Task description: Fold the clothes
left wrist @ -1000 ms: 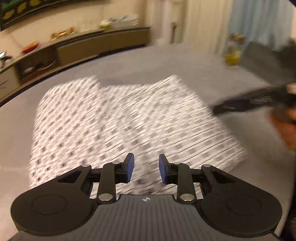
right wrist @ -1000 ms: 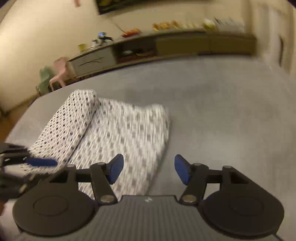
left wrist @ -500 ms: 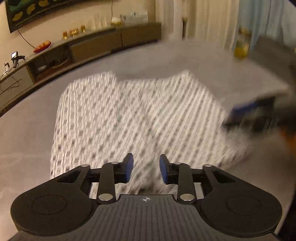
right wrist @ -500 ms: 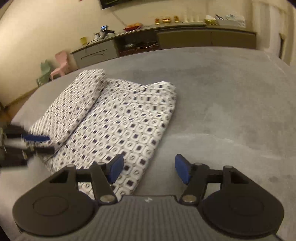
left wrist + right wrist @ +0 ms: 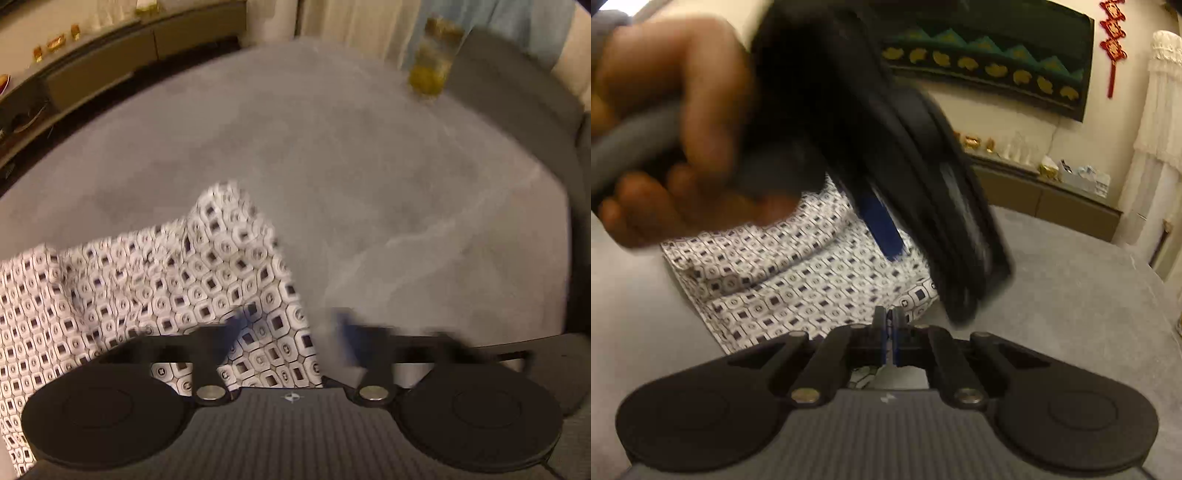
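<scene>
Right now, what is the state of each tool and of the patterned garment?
left tool: open, fingers blurred, over the garment's corner.
right tool: shut; whether it pinches the cloth edge cannot be told.
patterned garment: partly folded, lying on the grey bed, one corner raised.
</scene>
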{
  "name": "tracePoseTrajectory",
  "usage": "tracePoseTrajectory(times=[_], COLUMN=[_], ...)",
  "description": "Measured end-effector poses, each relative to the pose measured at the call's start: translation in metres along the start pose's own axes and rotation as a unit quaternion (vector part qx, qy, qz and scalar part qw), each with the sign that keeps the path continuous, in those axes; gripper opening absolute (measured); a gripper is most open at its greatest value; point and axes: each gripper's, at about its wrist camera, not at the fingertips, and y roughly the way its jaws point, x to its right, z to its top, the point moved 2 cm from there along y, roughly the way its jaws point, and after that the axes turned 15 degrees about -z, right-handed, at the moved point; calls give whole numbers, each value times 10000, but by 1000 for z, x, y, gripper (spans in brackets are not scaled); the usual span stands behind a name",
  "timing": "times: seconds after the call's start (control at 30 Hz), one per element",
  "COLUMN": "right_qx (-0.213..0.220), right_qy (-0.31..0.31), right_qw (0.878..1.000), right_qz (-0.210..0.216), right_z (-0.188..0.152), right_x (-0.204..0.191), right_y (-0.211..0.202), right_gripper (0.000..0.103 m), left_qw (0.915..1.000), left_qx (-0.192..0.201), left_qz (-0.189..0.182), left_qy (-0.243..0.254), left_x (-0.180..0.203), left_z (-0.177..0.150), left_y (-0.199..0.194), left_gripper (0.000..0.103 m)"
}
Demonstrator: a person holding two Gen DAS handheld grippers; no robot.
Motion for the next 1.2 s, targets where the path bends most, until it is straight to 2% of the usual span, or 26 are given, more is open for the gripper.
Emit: tracePoseTrajectory(times=[0.03,0.1,0.17,0.23,0.27,0.3,0.33,0.4,0.47,0.53,0.57,0.6,0.63,0.67,0.7,0.77,0.87,0.9,0.93,0.97,1.03,1.07,1.13,1.2], right_qx=[37,110,273,485,638,790,911,972,785,477,351,278,233,261,289,343,367,274,143,-89,-501,-698,-1010,-1049], right_qy=[29,116,355,663,809,954,1043,920,720,480,355,234,116,8,-100,-321,-857,-1174,-1427,-1515,-1360,-1153,-725,-313], right_qw=[10000,9997,9984,9947,9915,9876,9839,9813,9821,9831,9831,9832,9829,9825,9820,9806,9803,9810,9811,9825,9877,9904,9921,9933], right_qz=[47,157,354,616,792,967,1128,1382,1555,1700,1759,1791,1821,1843,1865,1905,1742,1520,1298,1080,591,312,-178,-369], right_z=[2,6,11,16,19,22,24,24,21,15,13,14,15,20,24,33,47,48,49,49,50,48,44,43], right_x=[0,2,8,16,20,25,28,25,14,-2,-10,-19,-27,-36,-45,-63,-98,-106,-109,-102,-69,-45,1,30], right_y=[-1,-3,-10,-21,-30,-39,-46,-52,-45,-32,-26,-22,-18,-15,-12,-7,8,17,26,39,62,71,79,66], right_gripper=[3,3,6,21,36,44,45,47,47,47,47,47,47,48,49,52,49,36,25,14,14,15,20,22], left_qw=[10000,9997,9983,9952,9921,9880,9829,9687,9512,9365,9324,9269,9209,9142,9054,8990,9204,9250,9293,9361,9470,9458,9351,9234], left_qx=[63,193,505,895,1147,1398,1644,1975,2060,2047,2083,2273,2460,2647,2829,2874,2698,2599,2568,2535,2511,2520,2670,2818], left_qz=[-14,-43,-130,-123,-26,71,176,680,873,1011,957,851,745,638,522,185,85,-81,-397,-656,-537,-481,-539,-598], left_qy=[-54,-162,-276,-367,-513,-659,-810,-1338,-2124,-2662,-2793,-2863,-2931,-3001,-3122,-3299,-2827,-2770,-2623,-2347,-1929,-1990,-2266,-2536], left_x=[-3,-9,-12,-22,-36,-50,-64,-115,-170,-199,-202,-201,-200,-200,-198,-200,-176,-169,-157,-144,-126,-127,-137,-148], left_z=[-1,-4,-4,-6,-12,-18,-24,-52,-92,-131,-146,-159,-171,-183,-192,-198,-182,-179,-174,-169,-160,-157,-154,-151], left_y=[-3,-9,-32,-69,-93,-117,-140,-174,-180,-166,-159,-156,-153,-150,-146,-141,-130,-126,-123,-120,-116,-114,-108,-104], left_gripper=[7,4,3,3,3,3,3,3,4,10,14,30,50,56,58,56,57,57,57,57,56,56,56,56])
